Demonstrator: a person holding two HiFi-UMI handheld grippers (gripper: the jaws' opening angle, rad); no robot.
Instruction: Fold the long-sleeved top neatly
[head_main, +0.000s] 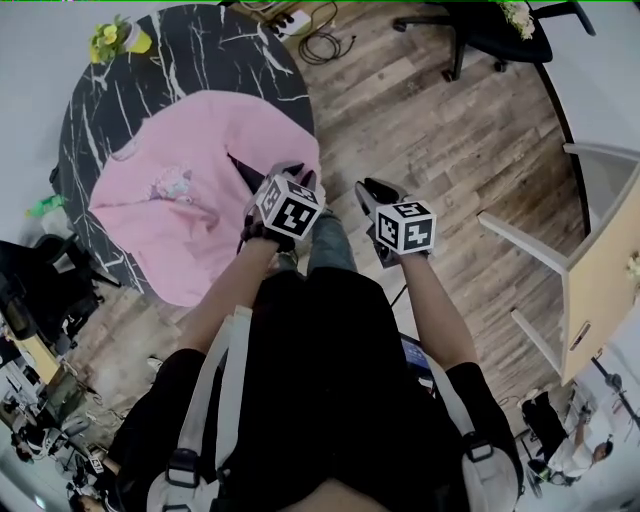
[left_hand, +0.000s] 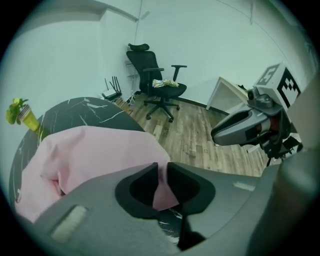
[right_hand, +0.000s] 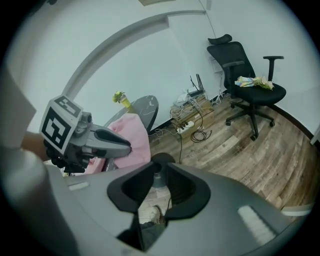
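- Head view: we count one pink long-sleeved top on one round marble table, and two grippers.
- Left gripper nips the top's near edge; right gripper stands barely apart, empty.
- We cannot make out the sleeves.

Black top (pale grey shoulder straps)

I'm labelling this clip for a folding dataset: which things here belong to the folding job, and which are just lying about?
Part of the job:
pink top, spread on the round marble table
left gripper, shut on the top's edge
right gripper, empty, jaws slightly apart

Just lying about:
office chair
yellow plant pot
floor cables
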